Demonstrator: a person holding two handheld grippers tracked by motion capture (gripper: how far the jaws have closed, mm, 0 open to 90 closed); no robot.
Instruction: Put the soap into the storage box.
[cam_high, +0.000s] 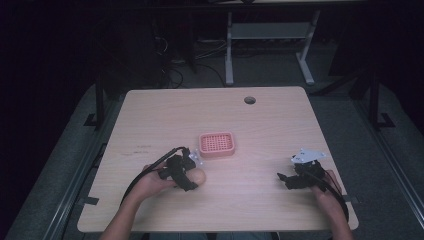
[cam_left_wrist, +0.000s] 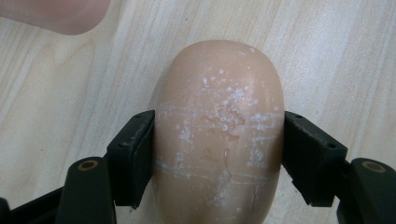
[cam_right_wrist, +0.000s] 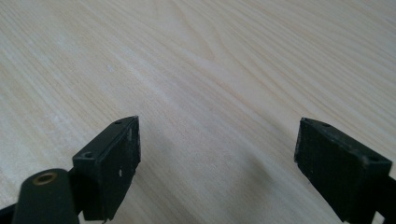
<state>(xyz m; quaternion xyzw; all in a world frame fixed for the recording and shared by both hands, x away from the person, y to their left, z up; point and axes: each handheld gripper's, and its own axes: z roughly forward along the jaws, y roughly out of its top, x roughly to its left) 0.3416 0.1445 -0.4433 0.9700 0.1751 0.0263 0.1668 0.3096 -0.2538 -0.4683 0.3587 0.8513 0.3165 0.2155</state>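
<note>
From above, the left claw clamps a tan soap bar on the counter, just in front of the pink soap dish. Its own view shows white scuffs across the bar. The right claw gapes wide over bare wood.

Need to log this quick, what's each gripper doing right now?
Left gripper: closed on the tan soap bar.
Right gripper: open, holding nothing, above the table.
</note>
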